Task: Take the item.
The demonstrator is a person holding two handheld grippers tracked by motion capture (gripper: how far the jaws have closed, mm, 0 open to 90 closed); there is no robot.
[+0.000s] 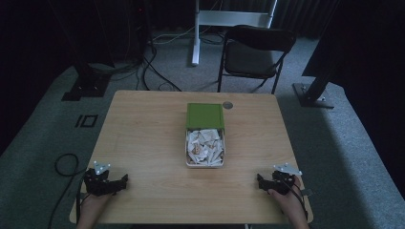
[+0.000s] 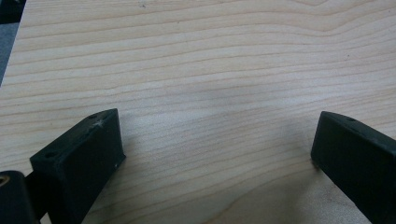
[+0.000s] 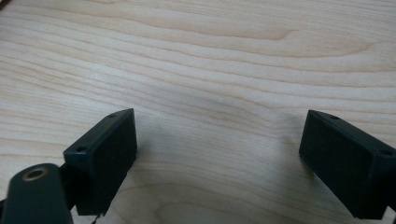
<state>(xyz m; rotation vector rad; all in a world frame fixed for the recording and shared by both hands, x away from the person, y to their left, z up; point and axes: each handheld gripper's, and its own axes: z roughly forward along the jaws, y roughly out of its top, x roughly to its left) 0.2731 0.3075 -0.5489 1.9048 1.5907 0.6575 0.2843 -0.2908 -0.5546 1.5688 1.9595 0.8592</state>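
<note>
Black and spread wide, the left gripper [image 1: 125, 180] sits at about eight o'clock on the table [image 1: 143, 138], held in a hand [image 1: 93, 207] coming in from the near edge. In the left gripper view its jaws stand far apart with nothing but bare wood grain between them [image 2: 215, 135]. At the centre of the table lies a white tray [image 1: 187, 160] heaped with crumpled white paper pieces [image 1: 206, 143]; a green lid [image 1: 205, 116] rests against the tray's far end, towards twelve o'clock. Just past the lid, at about one o'clock from it, a small round grey disc [image 1: 228, 105] is set into the tabletop. The right gripper [image 1: 260, 182] rests at about four o'clock, also held by a hand [image 1: 289, 200], and its jaws gape equally wide over empty wood in the right gripper view [image 3: 219, 140]. Both grippers are well apart from the tray, with open tabletop between. The table is pale wood on grey carpet [image 1: 43, 143]. Beyond it, at twelve o'clock, a dark folding chair [image 1: 255, 55] stands beside a white stand leg [image 1: 196, 33], with cables [image 1: 153, 67] trailing across the dim floor.
</note>
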